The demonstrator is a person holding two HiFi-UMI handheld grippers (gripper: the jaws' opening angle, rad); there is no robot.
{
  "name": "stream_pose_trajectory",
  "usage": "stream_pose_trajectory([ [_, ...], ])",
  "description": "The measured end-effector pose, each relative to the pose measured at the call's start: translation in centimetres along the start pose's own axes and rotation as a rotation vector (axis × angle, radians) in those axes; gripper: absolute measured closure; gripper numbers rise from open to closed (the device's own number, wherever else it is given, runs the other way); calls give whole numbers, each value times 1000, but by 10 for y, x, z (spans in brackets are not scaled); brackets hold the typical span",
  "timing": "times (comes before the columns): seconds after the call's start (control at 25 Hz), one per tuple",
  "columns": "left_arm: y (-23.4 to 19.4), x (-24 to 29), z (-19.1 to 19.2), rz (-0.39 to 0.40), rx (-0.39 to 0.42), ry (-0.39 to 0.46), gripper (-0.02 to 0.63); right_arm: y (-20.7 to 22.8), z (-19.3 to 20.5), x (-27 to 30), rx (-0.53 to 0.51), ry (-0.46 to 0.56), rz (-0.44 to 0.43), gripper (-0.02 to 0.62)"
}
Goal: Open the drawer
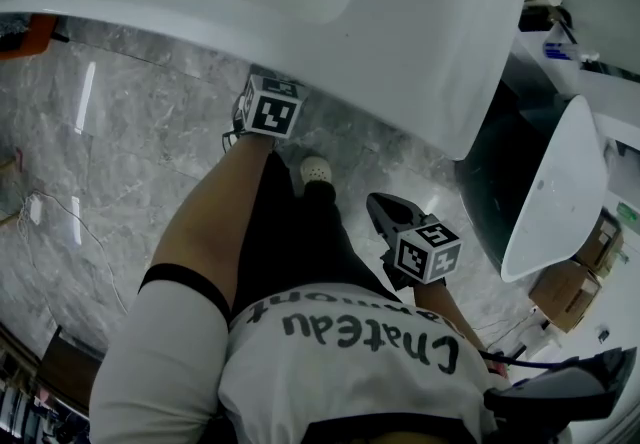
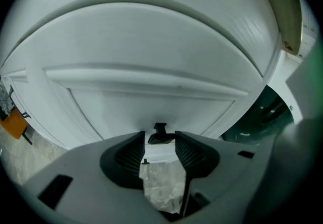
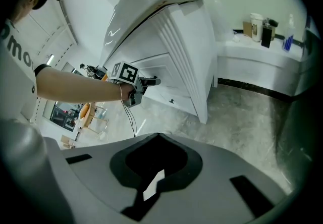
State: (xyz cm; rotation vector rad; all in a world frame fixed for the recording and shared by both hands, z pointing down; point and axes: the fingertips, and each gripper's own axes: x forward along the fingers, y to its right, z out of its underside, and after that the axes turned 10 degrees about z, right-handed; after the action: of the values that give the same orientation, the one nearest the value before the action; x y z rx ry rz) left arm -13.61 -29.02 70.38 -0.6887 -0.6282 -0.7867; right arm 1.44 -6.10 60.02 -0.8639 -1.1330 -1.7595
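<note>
The white cabinet (image 1: 400, 42) fills the top of the head view, and its panelled drawer front (image 2: 151, 99) fills the left gripper view. A small black knob (image 2: 160, 131) sticks out of that front. My left gripper (image 2: 160, 140) stands open, the knob right at its tips between the two ribbed pads (image 2: 130, 156), which do not press on it. In the right gripper view the left gripper (image 3: 153, 81) reaches to the cabinet's upper drawer. My right gripper (image 1: 380, 205) hangs back over the floor, and its jaws (image 3: 159, 136) are shut on nothing.
A second black knob (image 3: 171, 101) sits on the lower drawer. A white basin (image 1: 560, 192) and cardboard boxes (image 1: 565, 292) stand at the right. A counter with bottles (image 3: 262, 26) runs along the far wall. Grey marble floor (image 1: 130, 132) lies below, with my shoe (image 1: 316, 170) near the cabinet.
</note>
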Motion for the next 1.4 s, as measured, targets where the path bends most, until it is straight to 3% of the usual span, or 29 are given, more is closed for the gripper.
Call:
stream_pose_trajectory([
  [0.56, 2, -2, 1, 29, 29, -14, 453, -11, 0, 5, 19, 9, 11, 588],
  [1.4, 25, -42, 66, 66, 47, -182, 456, -40, -30, 16, 11, 25, -65, 588],
])
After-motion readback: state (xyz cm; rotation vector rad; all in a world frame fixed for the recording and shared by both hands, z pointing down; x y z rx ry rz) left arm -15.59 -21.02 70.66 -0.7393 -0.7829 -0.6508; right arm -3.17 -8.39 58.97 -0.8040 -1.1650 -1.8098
